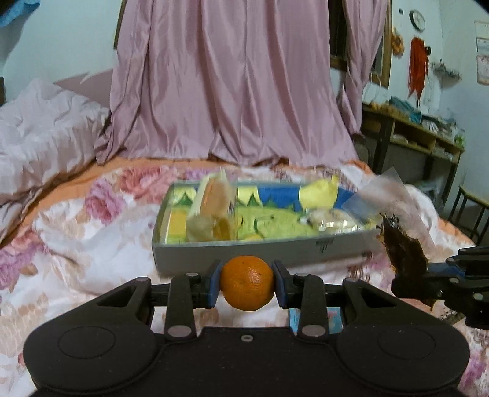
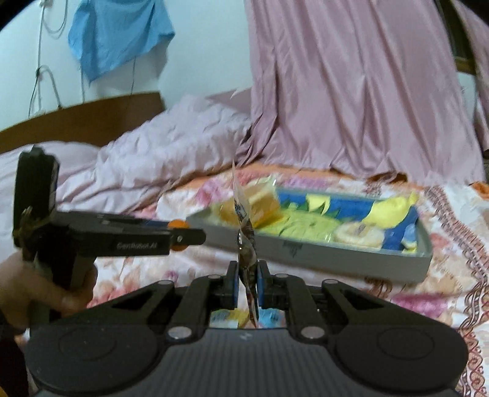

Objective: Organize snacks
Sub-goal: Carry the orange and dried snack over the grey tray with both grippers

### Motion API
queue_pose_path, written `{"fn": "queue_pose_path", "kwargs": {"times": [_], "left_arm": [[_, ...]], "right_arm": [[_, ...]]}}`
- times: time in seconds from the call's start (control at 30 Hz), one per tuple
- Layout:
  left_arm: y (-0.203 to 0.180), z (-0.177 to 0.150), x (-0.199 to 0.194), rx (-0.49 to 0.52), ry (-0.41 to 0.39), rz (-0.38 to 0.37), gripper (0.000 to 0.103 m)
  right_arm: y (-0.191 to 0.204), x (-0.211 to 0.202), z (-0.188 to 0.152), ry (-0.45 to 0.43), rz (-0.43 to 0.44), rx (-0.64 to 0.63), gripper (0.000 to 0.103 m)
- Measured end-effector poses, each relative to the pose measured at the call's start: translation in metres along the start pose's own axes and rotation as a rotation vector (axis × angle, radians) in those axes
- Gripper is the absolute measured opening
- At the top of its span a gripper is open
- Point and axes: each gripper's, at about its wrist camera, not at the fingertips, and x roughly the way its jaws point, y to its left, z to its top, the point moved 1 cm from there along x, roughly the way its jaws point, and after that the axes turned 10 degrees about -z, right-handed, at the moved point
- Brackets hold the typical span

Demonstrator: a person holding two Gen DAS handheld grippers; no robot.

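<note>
Over floral bedspread (image 1: 91,220), orange (image 1: 247,282) between claw (image 1: 247,284) pads.

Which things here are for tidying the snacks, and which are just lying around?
For the job:
- orange, clamped in the left gripper
- clear snack packet, pinched in the right gripper
- grey box on the bed, with wrapped snacks already inside

Just lying around:
- pink curtain
- rumpled quilt
- blue cloth on the wall
- wall clock
- shelf unit

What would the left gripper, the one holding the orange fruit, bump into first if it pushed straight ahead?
Most likely the near grey wall of the shallow cardboard box on the flowered bedspread. The left gripper may pass above it; depth is unclear.
</note>
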Motion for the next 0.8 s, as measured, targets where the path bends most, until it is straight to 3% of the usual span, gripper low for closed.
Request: {"fn": "queue_pose_path", "kwargs": {"times": [0.2, 0.4, 0.8], "left_arm": [[-0.004, 0.020, -0.004, -0.014, -0.095, -0.018, 0.037], [-0.001, 0.044, 0.000, -0.048, -0.187, -0.050, 0.037], [0.005, 0.073, 0.074, -0.053, -0.188, -0.087, 0.037]], "right_arm": [[-0.008, 0.004, 0.021, -0.098, -0.070, 0.043, 0.013], [-0.022, 0.023, 0.039, -0.140, -0.121, 0.076, 0.013], [-0.082, 0.061, 0.053, -0.171, -0.265, 0.181, 0.013]]}}
